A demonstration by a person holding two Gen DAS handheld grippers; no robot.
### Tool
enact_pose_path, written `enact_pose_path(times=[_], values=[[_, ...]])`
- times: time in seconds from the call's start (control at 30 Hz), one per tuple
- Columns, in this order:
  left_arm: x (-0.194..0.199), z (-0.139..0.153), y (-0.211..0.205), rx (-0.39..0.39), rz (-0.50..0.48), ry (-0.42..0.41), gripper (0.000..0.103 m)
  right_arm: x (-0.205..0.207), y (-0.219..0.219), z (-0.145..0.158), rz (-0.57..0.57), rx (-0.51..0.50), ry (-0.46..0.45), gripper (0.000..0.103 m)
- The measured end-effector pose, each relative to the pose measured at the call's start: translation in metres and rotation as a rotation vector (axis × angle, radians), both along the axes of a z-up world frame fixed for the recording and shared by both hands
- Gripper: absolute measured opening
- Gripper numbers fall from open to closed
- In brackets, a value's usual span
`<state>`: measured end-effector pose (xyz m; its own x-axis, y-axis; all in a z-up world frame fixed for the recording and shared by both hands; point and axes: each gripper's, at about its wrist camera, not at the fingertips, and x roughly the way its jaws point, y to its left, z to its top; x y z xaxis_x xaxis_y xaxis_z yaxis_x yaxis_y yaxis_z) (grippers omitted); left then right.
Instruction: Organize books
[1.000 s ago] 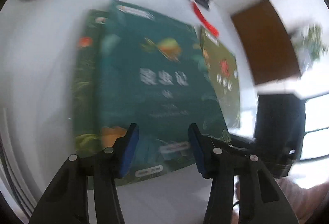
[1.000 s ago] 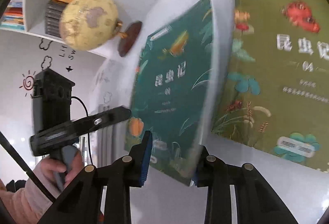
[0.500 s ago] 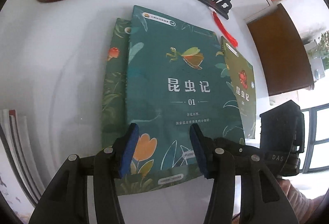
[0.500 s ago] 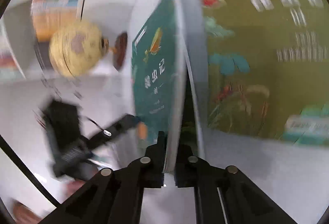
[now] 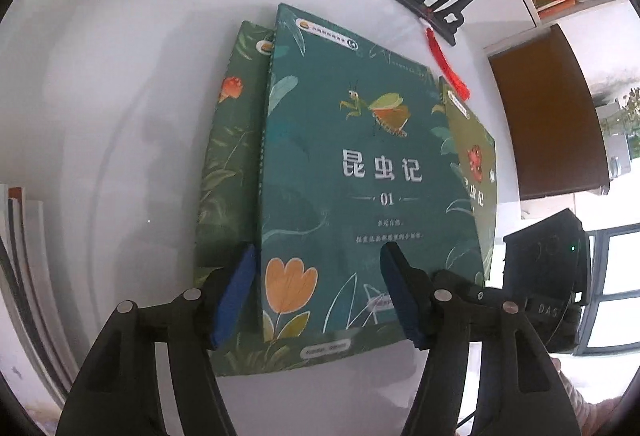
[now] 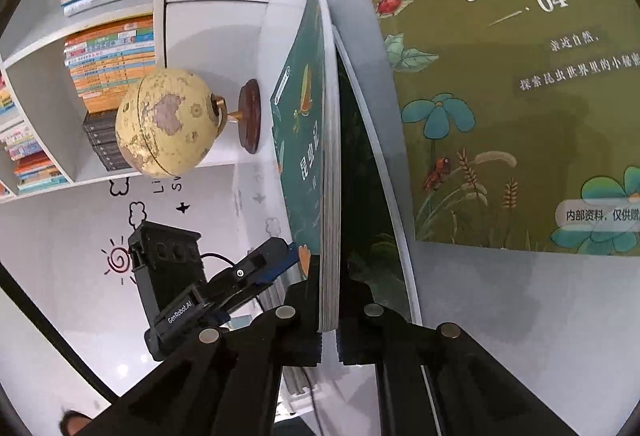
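The right gripper (image 6: 329,332) is clamped on the fore-edge of the teal book (image 5: 360,179), which lies atop a green book (image 5: 228,171) beside the olive book (image 6: 500,107). The left gripper (image 5: 318,290) hovers over it, jaws opening, pads off the cover. Lifting steadily should stop pages fanning; how far the clamp bites into the pages is hard to tell.

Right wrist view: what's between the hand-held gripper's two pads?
The teal 01 book. The right hand-held gripper is shut on its page edge, lifted off the dark green book beneath. Only the right wrist view shows this.
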<state>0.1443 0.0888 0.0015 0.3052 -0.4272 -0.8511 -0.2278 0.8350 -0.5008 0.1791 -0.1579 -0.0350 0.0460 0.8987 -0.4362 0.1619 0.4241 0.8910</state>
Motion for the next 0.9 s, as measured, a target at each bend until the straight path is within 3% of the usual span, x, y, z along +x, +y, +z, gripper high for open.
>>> enact_pose_path(times=[0.13, 0.2, 0.3, 0.33, 0.43, 0.47, 0.53, 0.67, 0.77, 0.83, 0.9], values=[[-0.003, 0.007, -0.009, -0.069, -0.052, -0.075, 0.060, 0.002, -0.006, -0.002, -0.004, -0.035, 0.008, 0.005], [-0.003, 0.012, -0.010, -0.145, -0.063, -0.112, 0.060, 0.004, -0.013, -0.005, -0.003, -0.073, 0.009, 0.005], [0.003, 0.009, -0.011, -0.247, -0.061, -0.121, 0.060, 0.005, -0.025, -0.010, -0.008, -0.097, 0.011, 0.005], [0.007, 0.006, -0.015, -0.247, -0.071, -0.106, 0.060, 0.005, -0.026, -0.011, -0.003, -0.100, 0.007, 0.005], [0.021, -0.004, -0.034, -0.113, -0.116, -0.058, 0.059, 0.006, -0.021, -0.011, 0.022, -0.120, -0.011, 0.005], [0.023, -0.002, -0.035, -0.089, -0.111, -0.083, 0.059, 0.007, -0.019, -0.010, 0.029, -0.127, -0.020, 0.005], [0.025, -0.001, -0.035, -0.017, -0.065, -0.079, 0.048, 0.008, -0.018, -0.008, 0.027, -0.141, -0.034, 0.005], [0.028, 0.006, -0.035, 0.158, -0.050, -0.088, 0.043, 0.009, -0.011, 0.011, 0.082, -0.254, -0.152, 0.005], [0.025, 0.010, -0.045, 0.277, -0.114, -0.120, 0.031, 0.008, -0.001, 0.027, 0.138, -0.341, -0.261, 0.006], [0.020, 0.016, -0.044, 0.310, -0.130, -0.148, 0.028, 0.007, 0.007, 0.037, 0.182, -0.418, -0.338, 0.006], [0.017, 0.021, -0.042, 0.276, -0.112, -0.179, 0.028, 0.005, 0.017, 0.046, 0.230, -0.473, -0.410, 0.007]])
